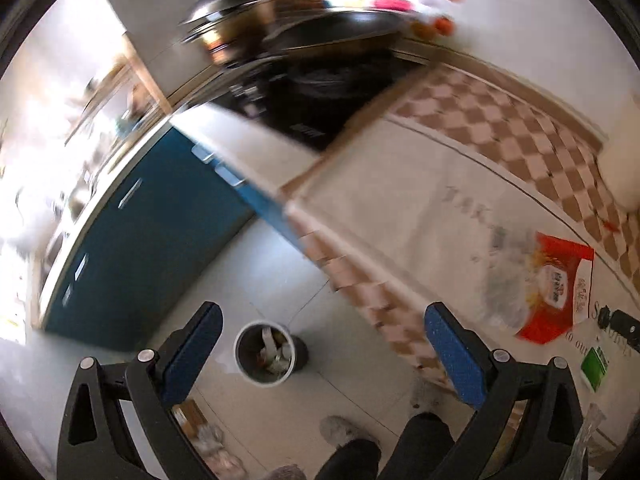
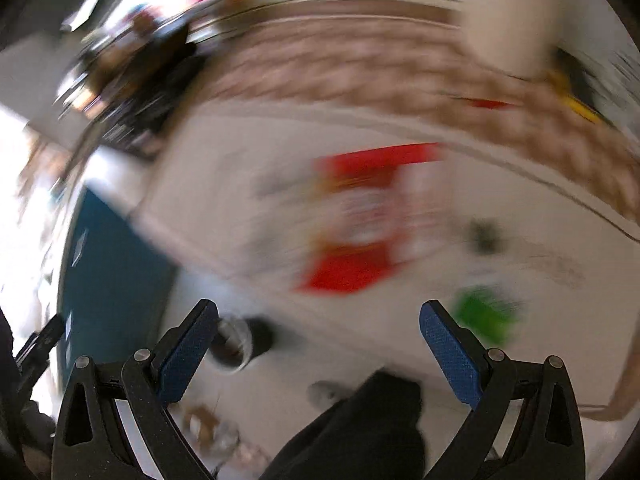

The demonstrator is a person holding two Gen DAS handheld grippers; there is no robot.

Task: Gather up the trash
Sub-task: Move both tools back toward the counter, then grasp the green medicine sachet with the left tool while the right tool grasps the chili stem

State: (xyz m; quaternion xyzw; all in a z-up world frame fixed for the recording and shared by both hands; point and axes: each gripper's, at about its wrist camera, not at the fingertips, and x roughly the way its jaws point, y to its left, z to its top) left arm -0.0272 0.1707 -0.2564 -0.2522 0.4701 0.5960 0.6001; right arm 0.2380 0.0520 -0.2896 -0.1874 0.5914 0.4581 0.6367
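A small round trash bin (image 1: 266,354) with scraps in it stands on the pale floor, below and between the fingers of my left gripper (image 1: 322,316), which is open and empty. On the table lies a red and white snack bag (image 1: 554,284) beside a crumpled clear wrapper (image 1: 502,276), to the right of the left gripper. The right wrist view is badly blurred. In it my right gripper (image 2: 318,314) is open and empty above the table edge. The red bag (image 2: 360,216) lies ahead of it, a green packet (image 2: 486,312) by its right finger, the bin (image 2: 234,344) by its left finger.
A checked tablecloth (image 1: 500,120) covers the table. Blue cabinets (image 1: 132,240) and a black stove (image 1: 320,92) stand behind. A green packet (image 1: 595,366) and a black object (image 1: 622,322) lie at the table's right. A person's dark trouser legs (image 1: 400,448) and slippers (image 1: 340,430) stand by the bin.
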